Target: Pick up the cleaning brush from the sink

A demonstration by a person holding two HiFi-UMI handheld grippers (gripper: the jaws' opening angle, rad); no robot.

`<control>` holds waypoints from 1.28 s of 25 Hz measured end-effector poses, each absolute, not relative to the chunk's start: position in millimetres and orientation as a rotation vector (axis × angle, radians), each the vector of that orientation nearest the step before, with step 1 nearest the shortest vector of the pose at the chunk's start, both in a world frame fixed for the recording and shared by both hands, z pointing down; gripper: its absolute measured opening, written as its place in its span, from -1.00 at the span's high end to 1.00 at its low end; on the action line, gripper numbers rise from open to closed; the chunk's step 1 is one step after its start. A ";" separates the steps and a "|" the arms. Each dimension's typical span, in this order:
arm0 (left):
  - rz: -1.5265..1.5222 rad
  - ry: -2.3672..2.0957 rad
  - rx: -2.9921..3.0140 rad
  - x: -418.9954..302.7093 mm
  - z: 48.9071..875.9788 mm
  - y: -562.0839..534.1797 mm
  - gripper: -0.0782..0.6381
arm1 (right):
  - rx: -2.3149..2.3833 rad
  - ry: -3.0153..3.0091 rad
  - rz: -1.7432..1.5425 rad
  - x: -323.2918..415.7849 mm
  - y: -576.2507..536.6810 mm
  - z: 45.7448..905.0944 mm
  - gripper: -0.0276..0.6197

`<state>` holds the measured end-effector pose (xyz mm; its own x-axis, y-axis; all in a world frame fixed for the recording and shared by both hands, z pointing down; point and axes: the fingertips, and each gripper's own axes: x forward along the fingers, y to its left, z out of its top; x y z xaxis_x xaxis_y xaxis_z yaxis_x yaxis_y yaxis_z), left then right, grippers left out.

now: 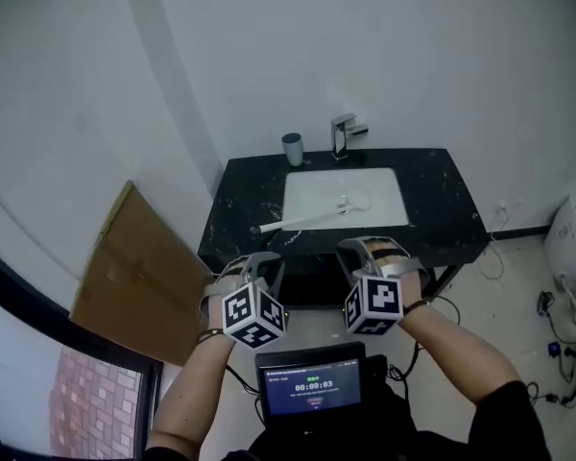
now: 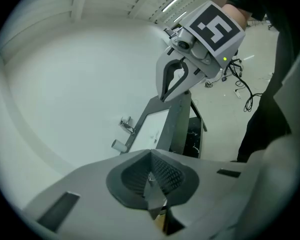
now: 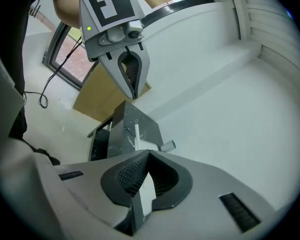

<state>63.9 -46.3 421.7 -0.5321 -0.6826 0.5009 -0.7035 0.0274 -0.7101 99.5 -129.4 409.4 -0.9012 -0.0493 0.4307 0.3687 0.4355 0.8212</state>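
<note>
The cleaning brush [image 1: 302, 221] is white with a long handle. It lies from the white sink [image 1: 317, 192] out over the black counter [image 1: 240, 205] to the left. In the right gripper view the brush [image 3: 136, 132] shows as a white strip on the far counter. My left gripper [image 1: 265, 260] and right gripper [image 1: 370, 245] hang side by side in front of the counter's near edge, well short of the brush. Both are shut with nothing between the jaws, as the left gripper [image 2: 150, 156] and right gripper [image 3: 147, 154] show in their own views.
A chrome faucet [image 1: 344, 134] and a grey cup [image 1: 293, 149] stand behind the sink. A cardboard sheet [image 1: 134, 277] leans at the left by a window. A small screen [image 1: 312, 387] sits at my waist. A white appliance [image 1: 571, 238] and cables lie on the floor at the right.
</note>
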 end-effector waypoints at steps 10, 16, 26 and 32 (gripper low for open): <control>1.473 -2.177 1.507 -121.2 409.1 -69.6 0.76 | -0.238 -2.413 -1.313 -74.6 -162.6 395.4 0.91; 1.252 -2.143 1.686 -232.2 410.9 -79.1 0.76 | -0.078 -2.492 -1.115 -178.7 -166.9 395.0 0.91; 1.078 -1.992 2.065 -364.9 403.9 -75.9 0.75 | 0.329 -2.567 -0.678 -302.1 -162.6 400.7 0.91; 0.825 -1.860 2.078 -400.1 423.7 -106.2 0.76 | 0.479 -2.614 -0.392 -323.9 -187.6 411.3 0.91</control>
